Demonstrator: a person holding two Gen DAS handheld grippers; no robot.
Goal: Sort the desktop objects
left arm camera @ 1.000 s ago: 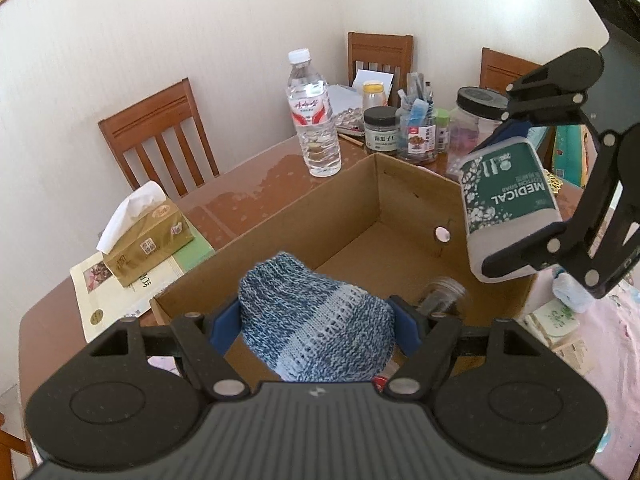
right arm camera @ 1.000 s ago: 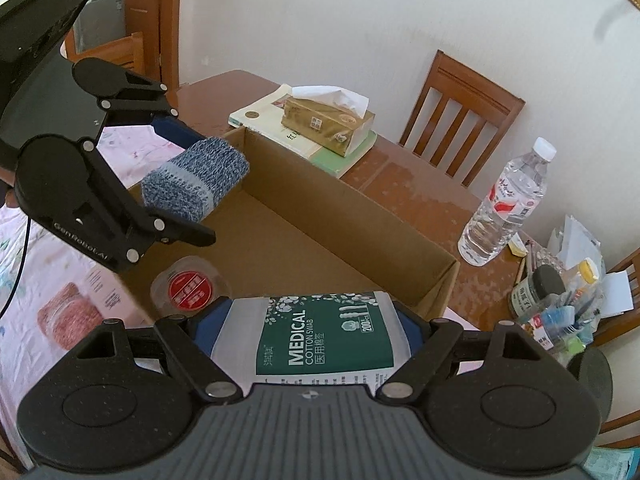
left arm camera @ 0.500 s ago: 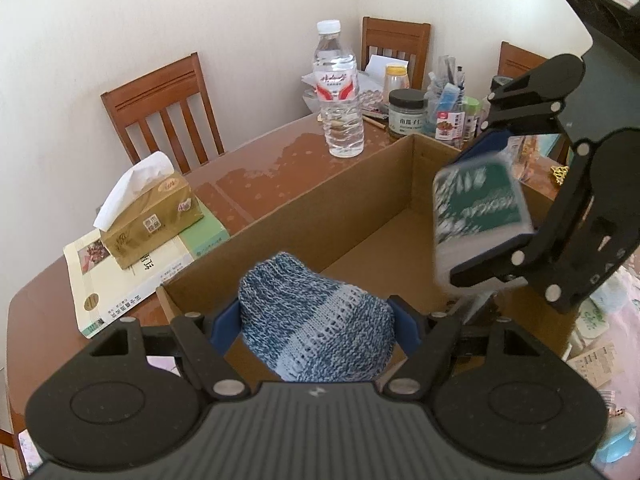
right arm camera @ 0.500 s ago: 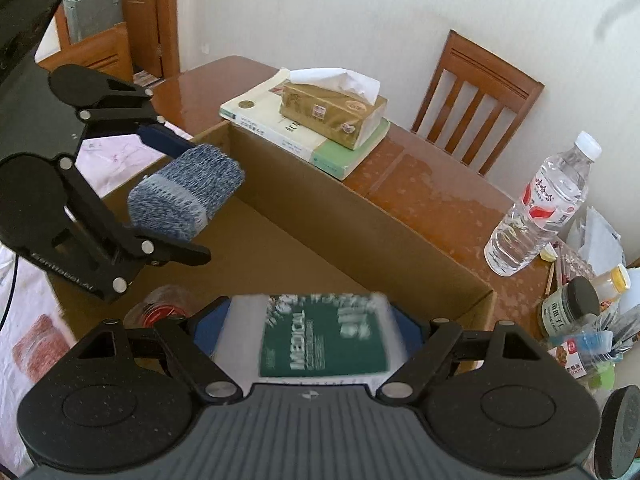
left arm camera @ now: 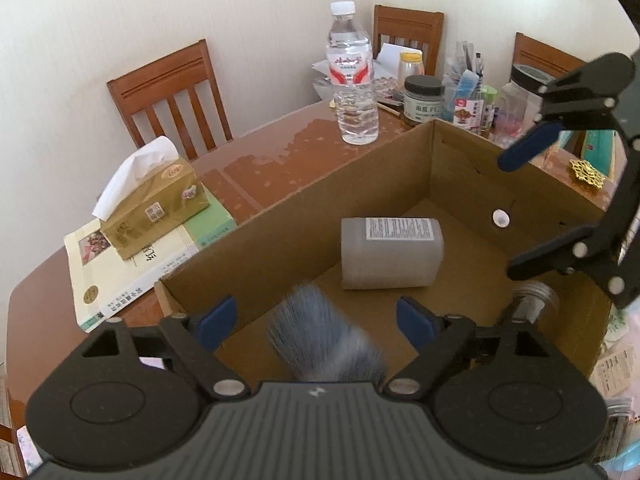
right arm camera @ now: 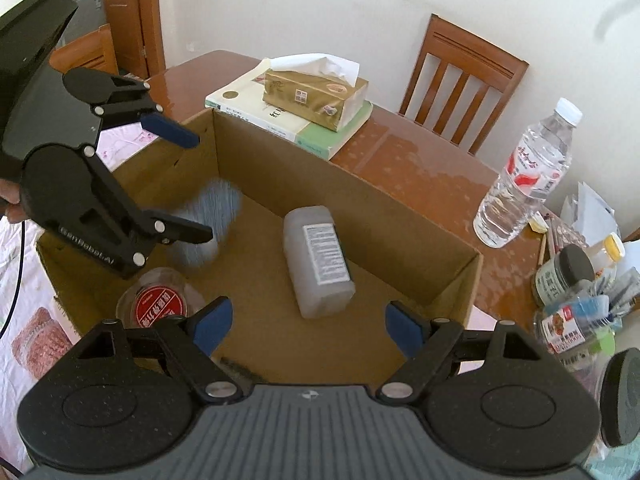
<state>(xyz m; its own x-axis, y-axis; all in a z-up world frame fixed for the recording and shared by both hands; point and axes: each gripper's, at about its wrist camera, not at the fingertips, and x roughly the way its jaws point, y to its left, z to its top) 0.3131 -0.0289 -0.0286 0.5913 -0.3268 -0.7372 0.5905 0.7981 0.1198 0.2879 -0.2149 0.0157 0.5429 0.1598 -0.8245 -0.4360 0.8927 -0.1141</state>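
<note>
Both grippers hang over the open cardboard box (left arm camera: 304,208), fingers tilted down into it. The left gripper (left arm camera: 316,318) is at the box's near corner, jaws spread wide, nothing between the blue pads (left arm camera: 218,316). Under it, between the two fingers but not touching them, is the blue-grey knit roll (left arm camera: 324,340) — it is blurred, so I cannot tell if it rests on the box floor or is in the air. In the right wrist view the same roll (right arm camera: 208,220) shows just behind the lower finger of the left gripper (right arm camera: 188,184).

The right gripper (right arm camera: 308,324) stands at the opposite side of the box, jaws also wide apart and empty. The cotton swab pack (right arm camera: 318,260) lies on its side on the box floor, in front of this gripper and well clear of the pads, white label up. In the left wrist view the pack (left arm camera: 390,254) is approx. in the middle of the floor, between the two grippers; the right gripper (left arm camera: 516,216) is above and beside it.

A clear jar with red lid (right arm camera: 158,306) lies in the box near the left gripper. Outside, on the table (left arm camera: 280,160): tissue box (left arm camera: 154,198) on a book, water bottle (left arm camera: 352,76), etc.
</note>
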